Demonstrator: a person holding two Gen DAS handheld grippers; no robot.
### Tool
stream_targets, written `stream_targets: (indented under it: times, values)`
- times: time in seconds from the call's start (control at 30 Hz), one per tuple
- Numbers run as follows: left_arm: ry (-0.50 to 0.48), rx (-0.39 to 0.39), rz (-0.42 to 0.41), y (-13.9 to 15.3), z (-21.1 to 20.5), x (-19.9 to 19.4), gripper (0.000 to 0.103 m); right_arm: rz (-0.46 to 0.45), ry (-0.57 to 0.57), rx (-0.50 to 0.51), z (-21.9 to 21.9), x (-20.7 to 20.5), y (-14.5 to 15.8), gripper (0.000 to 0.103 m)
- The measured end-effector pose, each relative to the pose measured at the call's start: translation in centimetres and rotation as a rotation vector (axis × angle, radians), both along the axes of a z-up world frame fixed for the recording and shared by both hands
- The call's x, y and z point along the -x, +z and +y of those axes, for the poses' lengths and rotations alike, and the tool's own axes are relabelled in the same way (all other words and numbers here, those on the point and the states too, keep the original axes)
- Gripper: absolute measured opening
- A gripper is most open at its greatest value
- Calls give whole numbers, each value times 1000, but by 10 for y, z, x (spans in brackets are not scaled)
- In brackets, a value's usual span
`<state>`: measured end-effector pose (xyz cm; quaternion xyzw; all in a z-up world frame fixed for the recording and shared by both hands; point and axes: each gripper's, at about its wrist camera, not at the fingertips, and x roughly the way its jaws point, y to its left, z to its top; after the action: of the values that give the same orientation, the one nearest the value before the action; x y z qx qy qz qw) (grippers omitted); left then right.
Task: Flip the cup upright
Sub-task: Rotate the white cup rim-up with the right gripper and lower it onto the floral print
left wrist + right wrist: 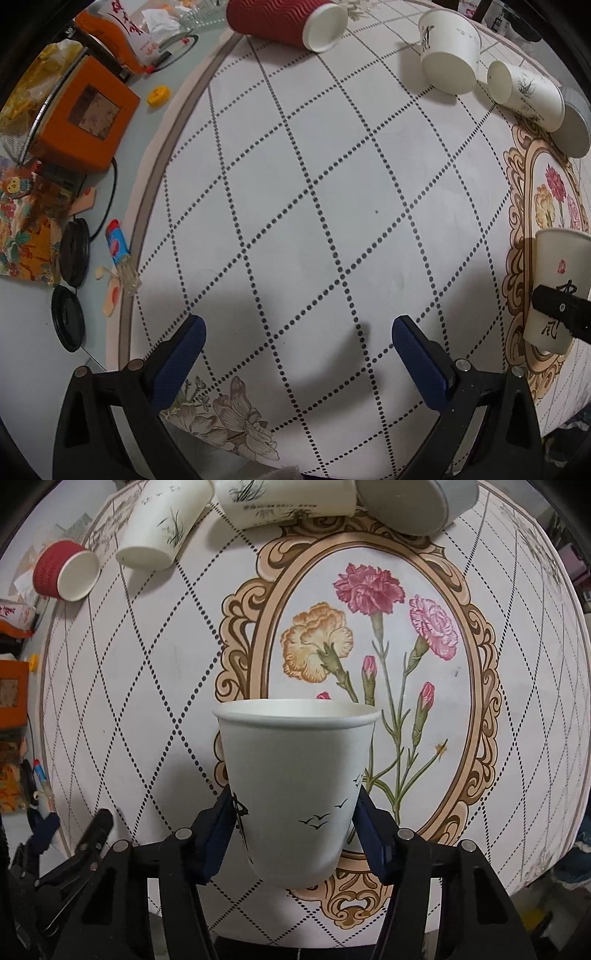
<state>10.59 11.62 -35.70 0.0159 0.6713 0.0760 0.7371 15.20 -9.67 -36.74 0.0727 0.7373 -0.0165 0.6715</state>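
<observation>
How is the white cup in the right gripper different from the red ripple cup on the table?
The white cup stands mouth-up, clamped in the right gripper; the red ripple cup lies on its side, untouched. The white cup is smooth with printed birds; the red ripple cup has a corrugated sleeve. Both are paper cups with white insides.

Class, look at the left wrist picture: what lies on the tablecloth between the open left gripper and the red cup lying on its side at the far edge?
Nothing: in the left wrist view, only bare tablecloth lies between the left gripper and the red cup.
</observation>
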Motion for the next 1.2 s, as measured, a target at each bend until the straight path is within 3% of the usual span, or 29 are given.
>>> stream_targets:
  times: [0.13,0.37,0.43,0.67,0.97,1.2]
  values:
    - [-4,13,24,-2,-3,-3,103,-51,-30,-24,-13,3,11,62]
    - [33,48,76,-12,-11,-22,103,-328,-71,-23,-33,1,49,62]
    - [36,52,78,-15,-15,-30,103,-404,-83,-14,-41,-16,49,62]
    - [7,29,48,-29,-41,-63,103,-629,-60,116,-34,-31,42,62]
    - [-37,6,6,-28,-72,-82,103,-698,16,186,-24,-20,21,62]
    - [-65,-2,-10,-21,-90,-65,103,-655,47,168,-26,1,17,64]
